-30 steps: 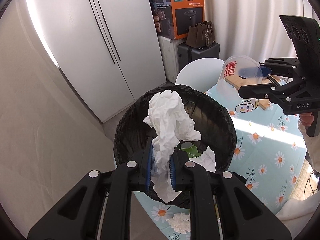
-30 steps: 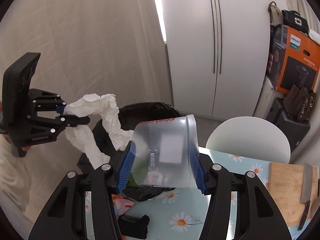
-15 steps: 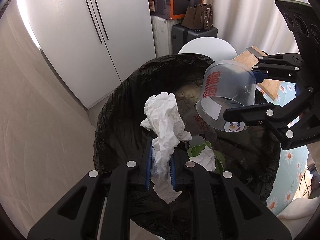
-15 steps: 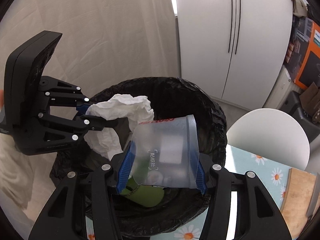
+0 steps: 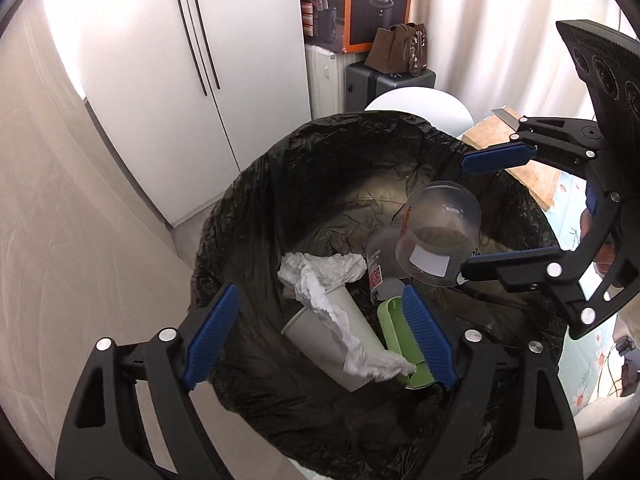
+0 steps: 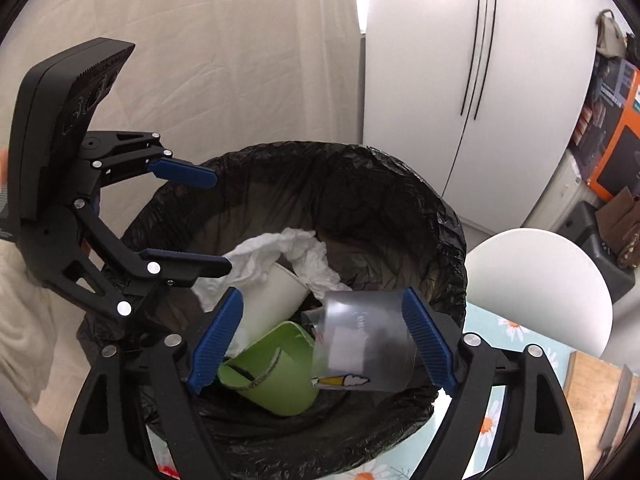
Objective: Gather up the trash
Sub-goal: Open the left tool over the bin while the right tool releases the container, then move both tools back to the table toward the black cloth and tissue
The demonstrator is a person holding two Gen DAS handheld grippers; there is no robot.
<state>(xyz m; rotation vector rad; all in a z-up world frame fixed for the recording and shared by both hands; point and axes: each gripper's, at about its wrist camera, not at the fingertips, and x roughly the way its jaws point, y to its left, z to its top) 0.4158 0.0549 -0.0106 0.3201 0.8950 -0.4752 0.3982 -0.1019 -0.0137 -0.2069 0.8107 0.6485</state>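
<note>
Both sets of jaws wide apart over the black trash bin point(image 5: 248, 216), holding nothing. White tissue point(image 5: 320, 276) and clear cup point(image 5: 436, 236) down inside with other cups. This load done; maybe more trash left on the desk point(image 6: 496, 412).

You are in a home: tall white double-door cabinet point(image 5: 192, 60), orange appliance carton point(image 5: 356, 4), brown leather handbag point(image 5: 398, 50), daisy-print tablecloth point(image 6: 512, 330), wooden chopping board point(image 5: 516, 160).
</note>
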